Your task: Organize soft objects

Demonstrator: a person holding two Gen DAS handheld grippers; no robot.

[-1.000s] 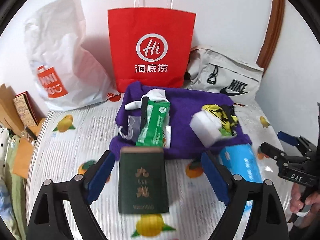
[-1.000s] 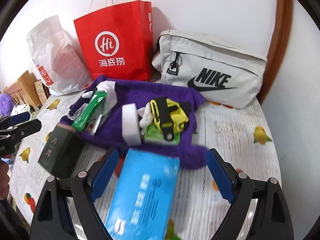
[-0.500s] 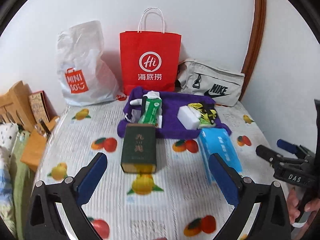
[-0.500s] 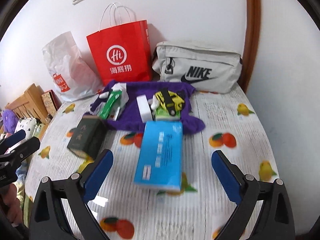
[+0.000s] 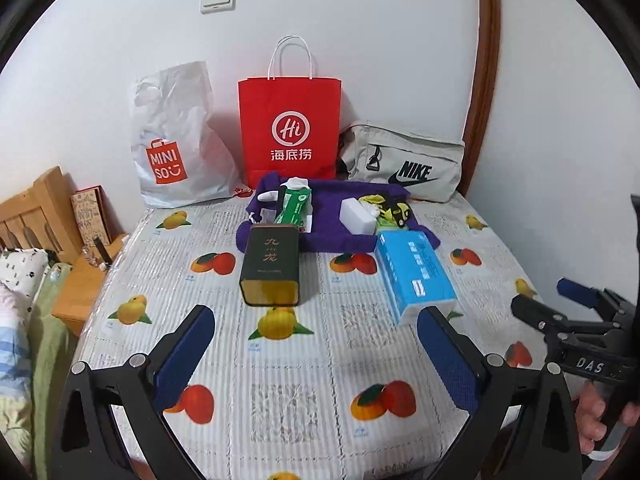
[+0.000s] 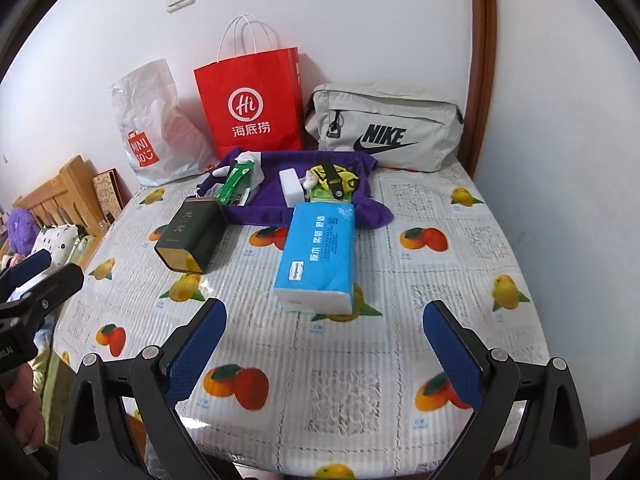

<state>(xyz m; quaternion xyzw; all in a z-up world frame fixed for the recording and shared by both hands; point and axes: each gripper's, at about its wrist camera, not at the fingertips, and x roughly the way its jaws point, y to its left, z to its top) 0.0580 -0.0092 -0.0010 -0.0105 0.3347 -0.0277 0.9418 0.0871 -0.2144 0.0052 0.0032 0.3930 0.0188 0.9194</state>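
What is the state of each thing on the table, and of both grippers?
Left gripper: open, empty.
Right gripper: open, empty.
Dark green tin: lying flat, closed.
Blue tissue pack: lying flat, sealed.
Purple cloth: spread out, small items on it.
Red paper bag: upright.
Nike pouch: zipped shut.

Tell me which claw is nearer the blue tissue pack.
Right. The right claw sits open straight in front of the tissue pack, lined up with it. The left claw faces the green tin, with the pack off to its right.
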